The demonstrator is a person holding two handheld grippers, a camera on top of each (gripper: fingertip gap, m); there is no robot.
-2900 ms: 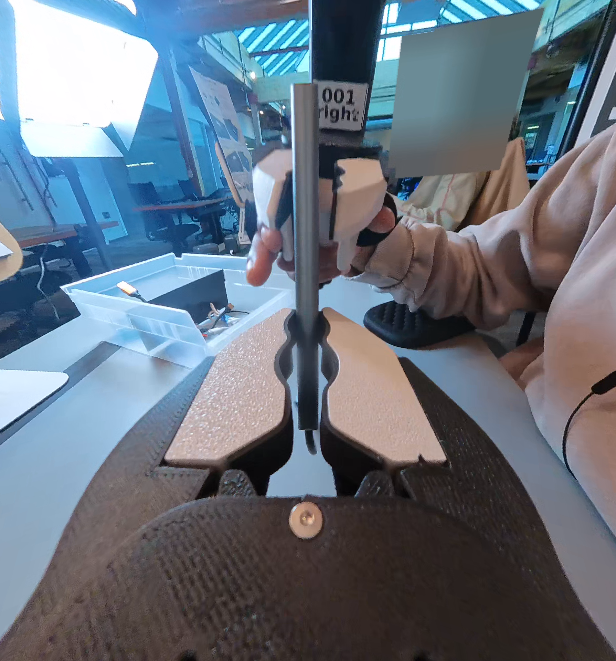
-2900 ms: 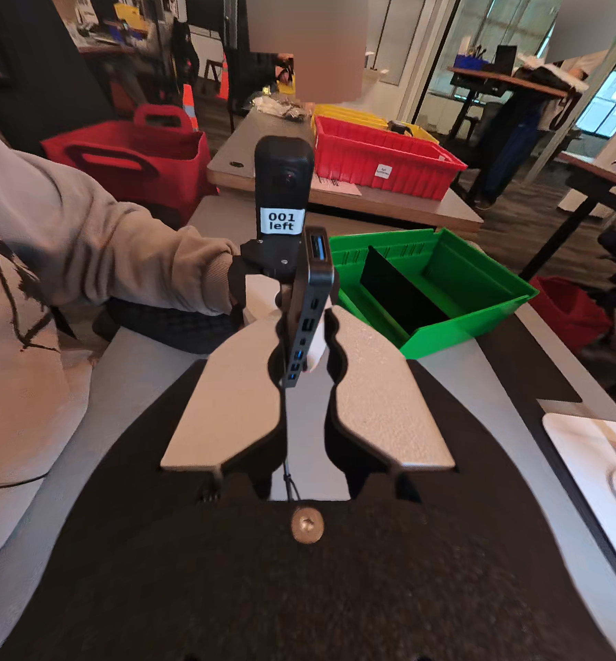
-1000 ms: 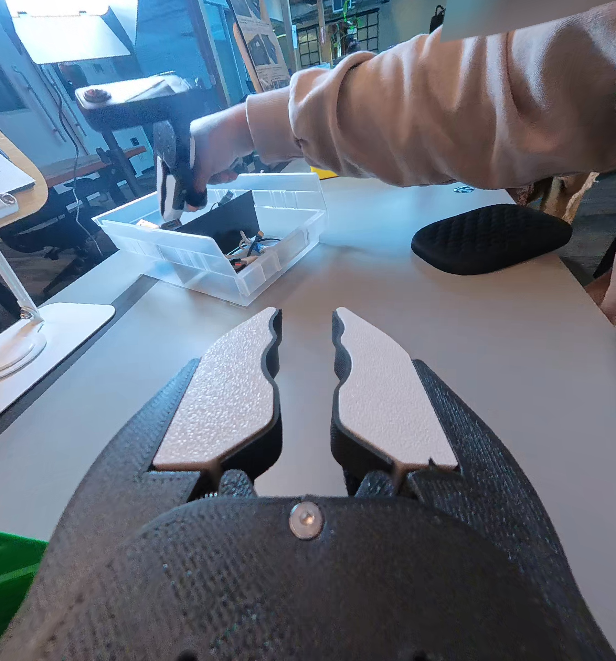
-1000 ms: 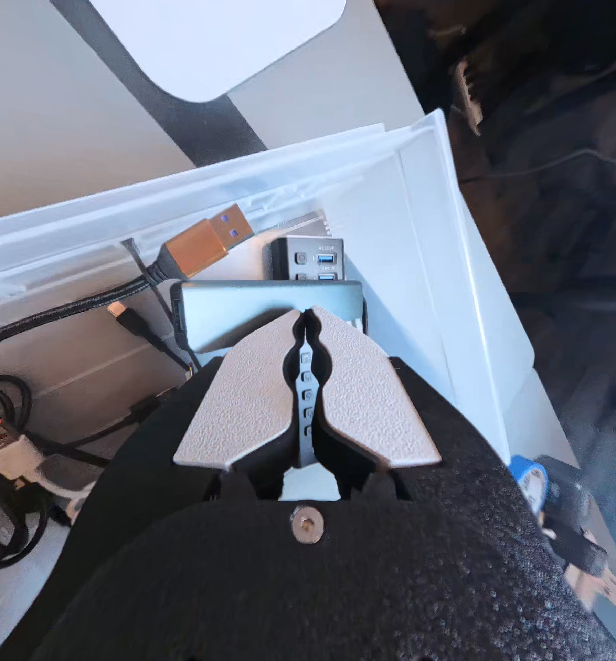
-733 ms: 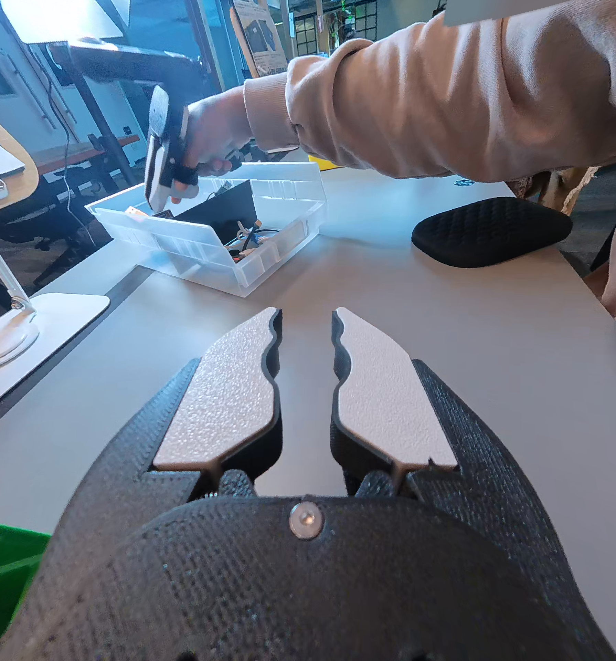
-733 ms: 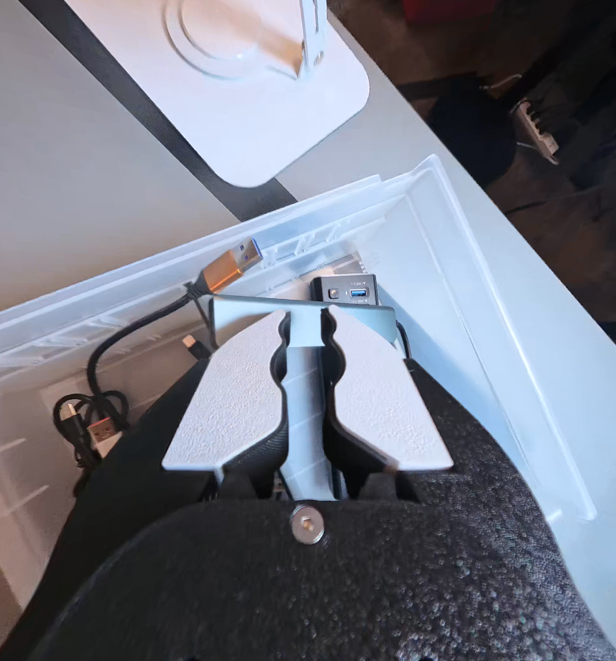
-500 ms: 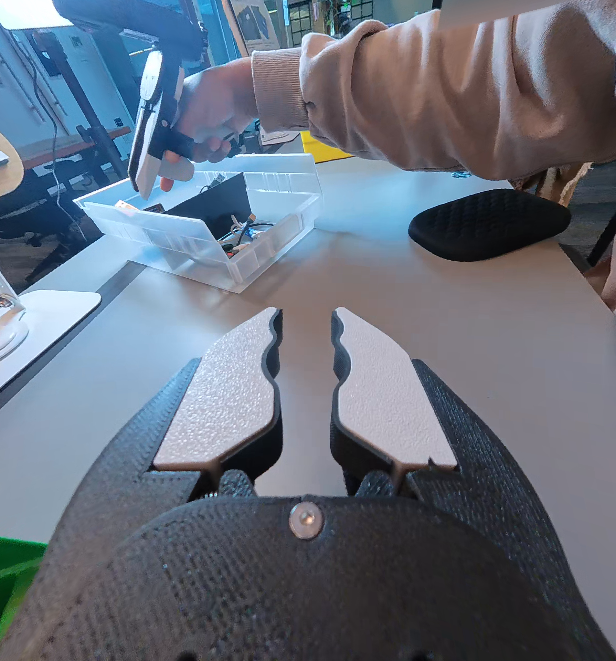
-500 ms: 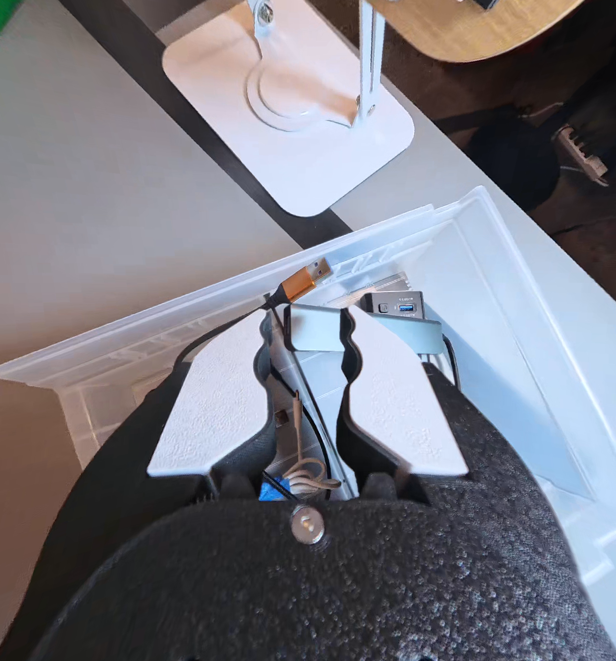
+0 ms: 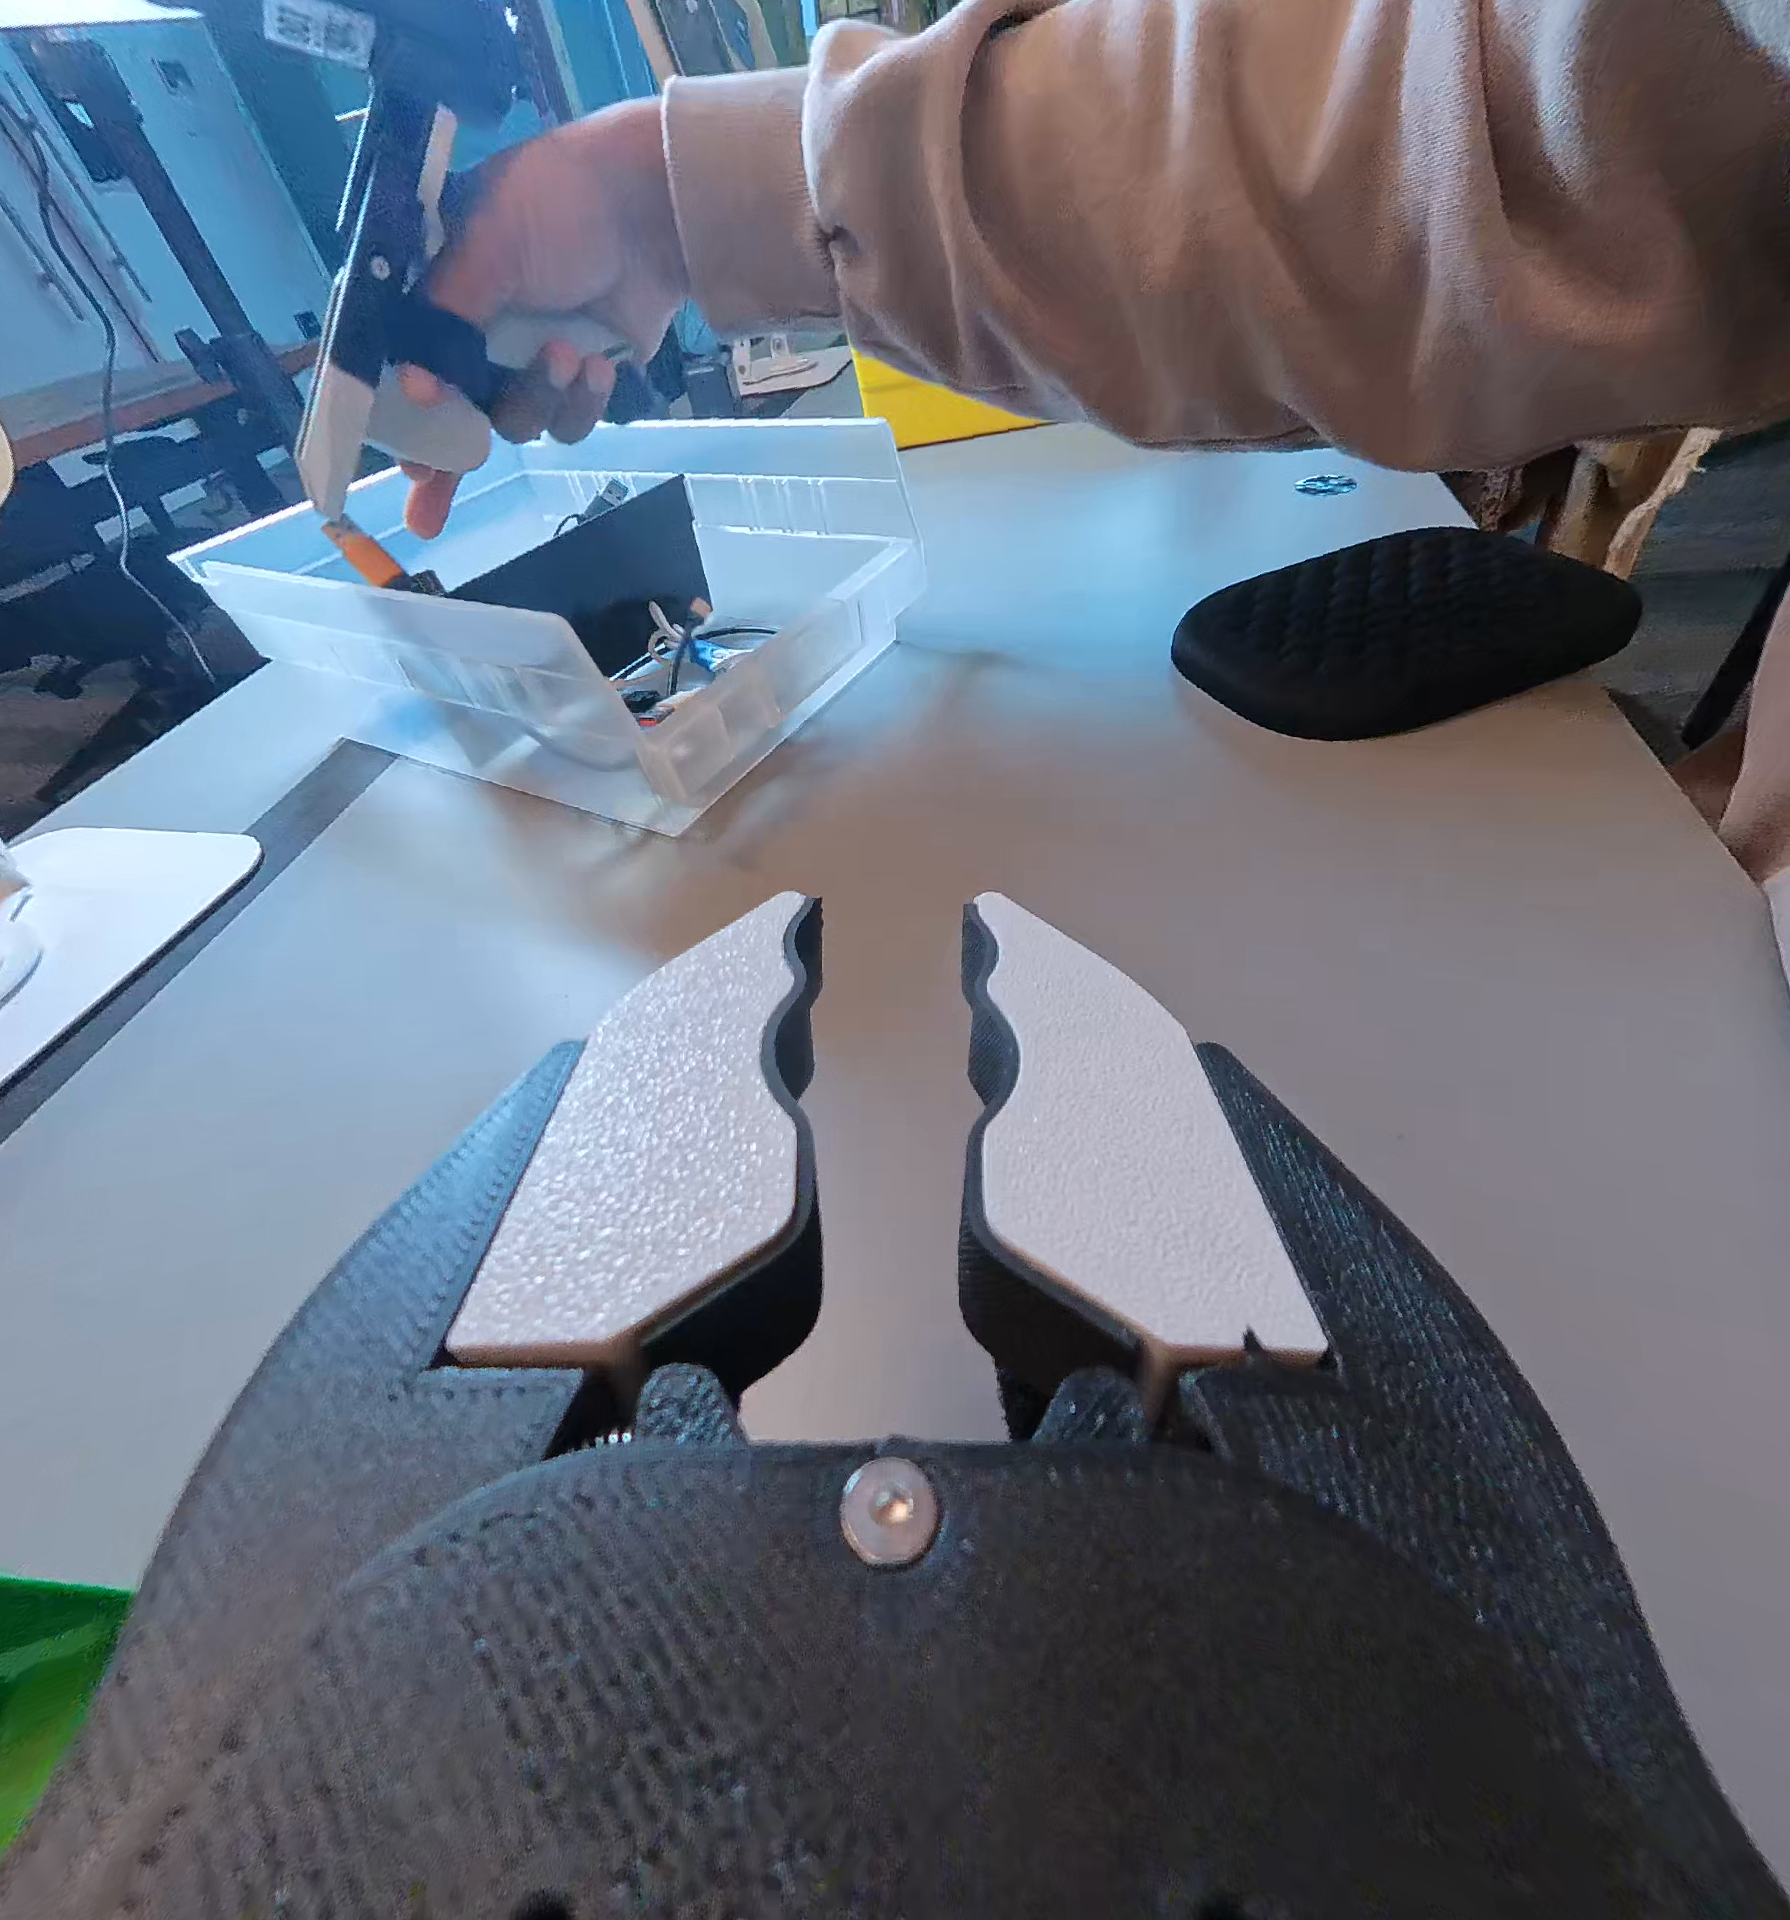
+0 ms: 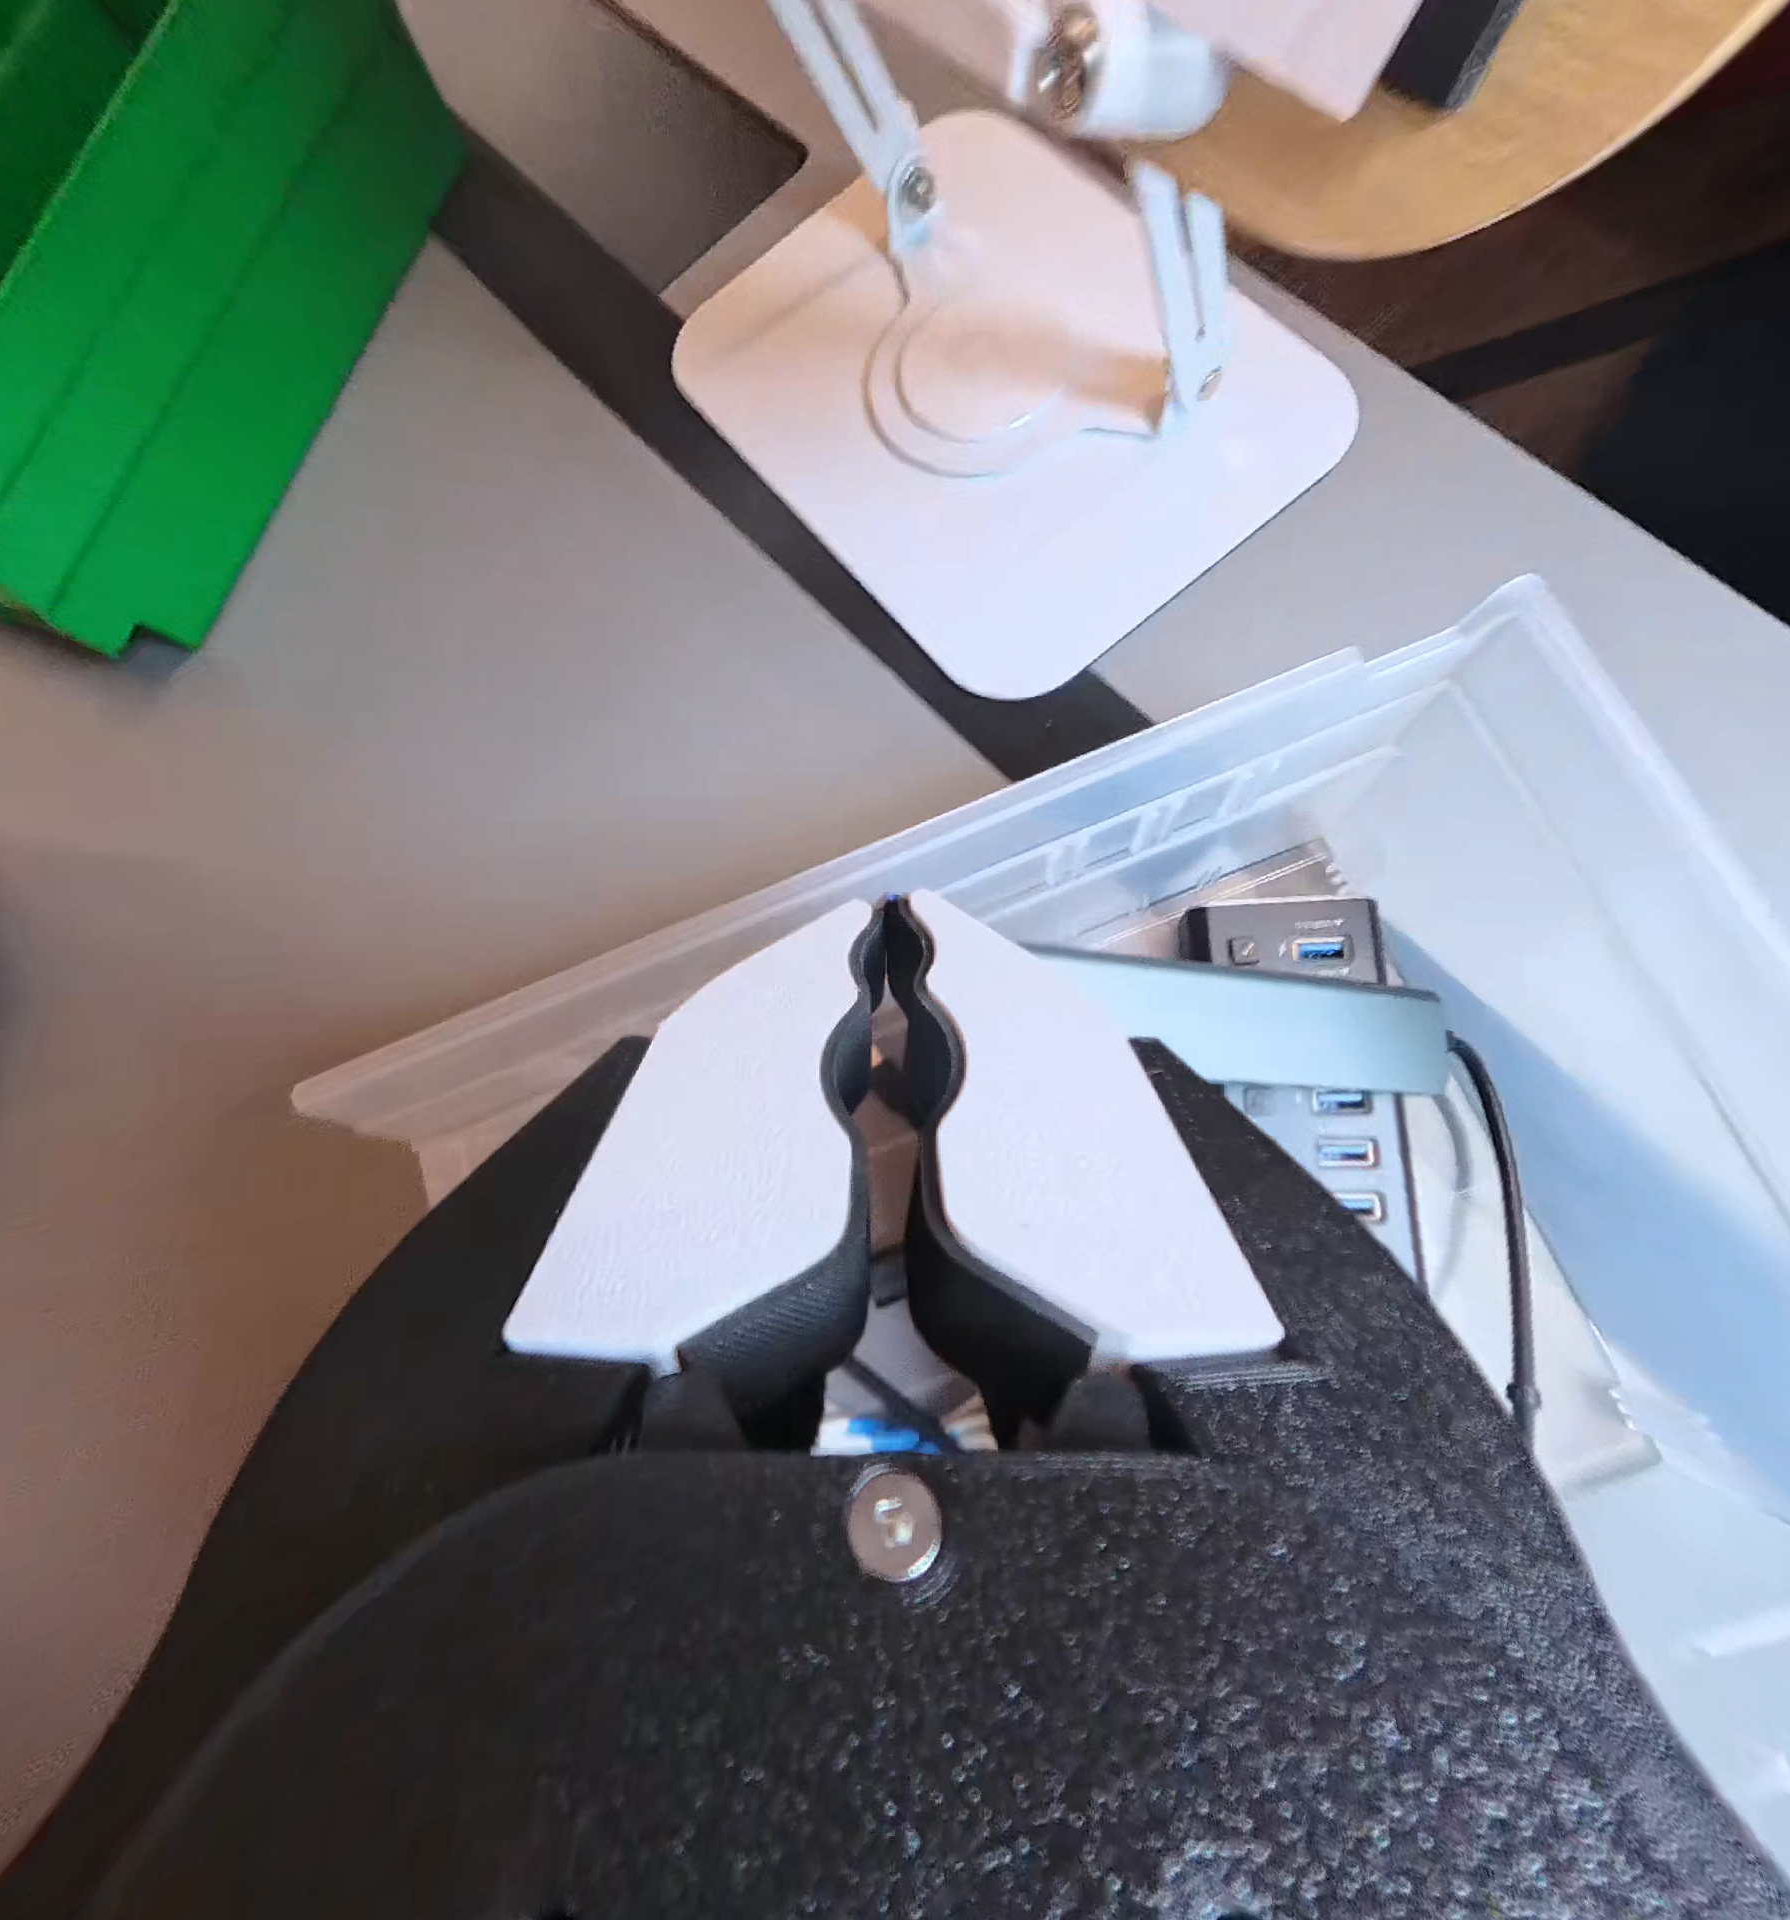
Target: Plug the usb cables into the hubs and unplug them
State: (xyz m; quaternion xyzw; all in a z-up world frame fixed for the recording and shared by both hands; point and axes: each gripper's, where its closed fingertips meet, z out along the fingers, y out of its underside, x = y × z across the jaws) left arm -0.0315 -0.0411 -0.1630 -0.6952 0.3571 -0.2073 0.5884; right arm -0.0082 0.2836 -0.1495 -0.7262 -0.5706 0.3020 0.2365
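Right tool point(image 10: 899, 914), tips together on the orange plug point(image 9: 359, 548) of 1 usb cable, over the clear bin's point(image 10: 600, 1003) near-left rim. Grey hubs point(image 10: 1286, 1013) lie right of it, long axes crossing. Left tool point(image 9: 891, 925), fingers apart, empty, over the table point(image 9: 1338, 935).

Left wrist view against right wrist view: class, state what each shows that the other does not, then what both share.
Only the left wrist view: the open left gripper, a black textured pad, a person's beige sleeve and the orange USB plug, apparently pinched at the tip of the shut right gripper.
Only the right wrist view: a slim grey hub lying across a black hub with blue ports.
Both: the right gripper, the clear plastic bin, the white lamp base, the green bin and the grey table.
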